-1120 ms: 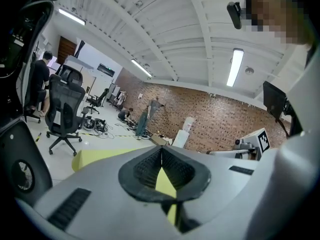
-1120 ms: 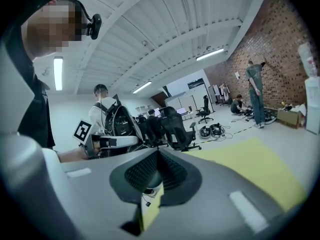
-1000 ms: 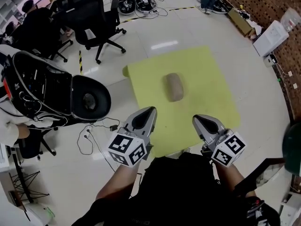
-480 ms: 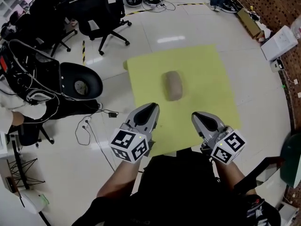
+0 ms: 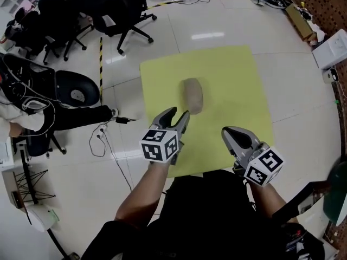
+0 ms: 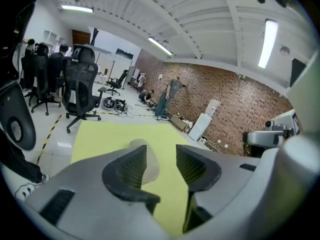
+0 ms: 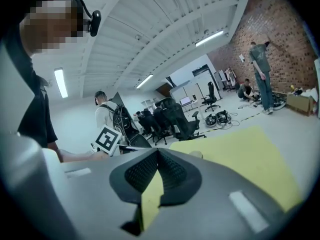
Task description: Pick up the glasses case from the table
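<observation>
The glasses case (image 5: 191, 95), a beige-grey oblong, lies near the middle of the yellow table (image 5: 233, 75). My left gripper (image 5: 175, 115) is just short of the case's near end. Its jaws have just been opening and stand apart, with nothing between them. In the left gripper view the case (image 6: 151, 164) shows ahead, past the left gripper (image 6: 159, 160), partly behind the left jaw. My right gripper (image 5: 233, 134) hovers over the table's near right part, away from the case, with its jaws together. In the right gripper view the right gripper (image 7: 157, 156) is shut and empty, and only the case's top (image 7: 196, 154) peeks over it.
Black office chairs (image 5: 122, 7) and an overturned chair seat (image 5: 76, 88) stand left of the table, with cables (image 5: 105, 140) on the floor. A white box (image 5: 333, 47) sits by the brick wall at right. People stand by that wall (image 6: 167, 96).
My left gripper has moved forward and down toward the case, and its jaws have gone from shut to open. The right gripper has shifted slightly forward and stays shut.
</observation>
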The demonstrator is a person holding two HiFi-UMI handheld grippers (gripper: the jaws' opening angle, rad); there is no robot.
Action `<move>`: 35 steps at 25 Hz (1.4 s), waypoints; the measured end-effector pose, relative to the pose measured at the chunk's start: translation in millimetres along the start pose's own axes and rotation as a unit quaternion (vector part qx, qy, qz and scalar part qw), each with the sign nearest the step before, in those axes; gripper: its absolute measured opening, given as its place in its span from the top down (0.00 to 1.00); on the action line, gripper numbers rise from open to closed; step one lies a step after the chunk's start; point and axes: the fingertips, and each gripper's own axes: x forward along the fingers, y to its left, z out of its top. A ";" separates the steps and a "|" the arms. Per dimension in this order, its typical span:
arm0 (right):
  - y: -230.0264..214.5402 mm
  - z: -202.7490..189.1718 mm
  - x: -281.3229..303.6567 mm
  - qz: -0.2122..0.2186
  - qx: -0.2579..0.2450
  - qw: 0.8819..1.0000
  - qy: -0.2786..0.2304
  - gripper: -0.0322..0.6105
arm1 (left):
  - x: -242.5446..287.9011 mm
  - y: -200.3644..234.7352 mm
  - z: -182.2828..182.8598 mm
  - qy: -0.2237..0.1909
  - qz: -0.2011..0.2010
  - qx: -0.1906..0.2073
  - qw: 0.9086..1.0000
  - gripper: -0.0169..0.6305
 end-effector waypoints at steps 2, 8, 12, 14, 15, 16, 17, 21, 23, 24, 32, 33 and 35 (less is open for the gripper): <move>-7.0 -7.4 -6.4 0.002 0.007 1.000 0.004 0.95 | 19.4 0.3 -13.0 0.015 0.009 -0.010 1.000 0.66; -28.5 -17.3 -20.2 0.010 0.033 0.999 0.010 0.95 | 85.0 14.1 -37.6 0.073 0.043 -0.018 0.996 0.50; -44.0 -23.3 -23.3 0.004 0.044 0.999 0.015 0.95 | 118.5 34.3 -47.1 0.099 0.068 -0.028 0.992 0.40; -52.6 -25.3 -25.3 -0.001 0.051 0.999 0.017 0.95 | 129.6 41.7 -50.2 0.109 0.080 -0.029 0.990 0.38; -56.6 -25.9 -26.6 -0.004 0.055 0.998 0.018 0.95 | 134.5 43.8 -52.0 0.114 0.084 -0.029 0.989 0.37; -60.3 -26.3 -27.8 -0.006 0.059 0.998 0.018 0.95 | 139.3 45.3 -54.3 0.121 0.086 -0.030 0.988 0.37; -63.7 -26.2 -28.5 -0.008 0.063 0.998 0.016 0.95 | 144.3 46.4 -56.8 0.128 0.086 -0.031 0.987 0.36; -74.6 -24.9 -28.5 -0.010 0.078 0.997 0.007 0.95 | 161.6 49.4 -68.3 0.159 0.087 -0.032 0.983 0.35; -80.1 -27.6 -28.4 -0.014 0.080 0.997 0.010 0.95 | 167.6 49.6 -73.2 0.170 0.087 -0.032 0.981 0.32; -81.8 -26.9 -27.6 -0.014 0.084 0.996 0.006 0.95 | 170.4 49.5 -75.0 0.175 0.086 -0.030 0.980 0.31; -90.1 -33.4 -26.3 -0.025 0.095 0.995 0.015 0.95 | 175.8 52.0 -76.3 0.172 0.086 -0.039 0.981 0.30; -89.4 -32.9 -26.0 -0.025 0.095 0.995 0.013 0.95 | 175.5 50.8 -75.9 0.170 0.082 -0.044 0.981 0.31; -86.1 -28.9 -24.5 -0.025 0.094 0.995 0.004 0.95 | 173.9 47.0 -75.7 0.169 0.069 -0.051 0.982 0.33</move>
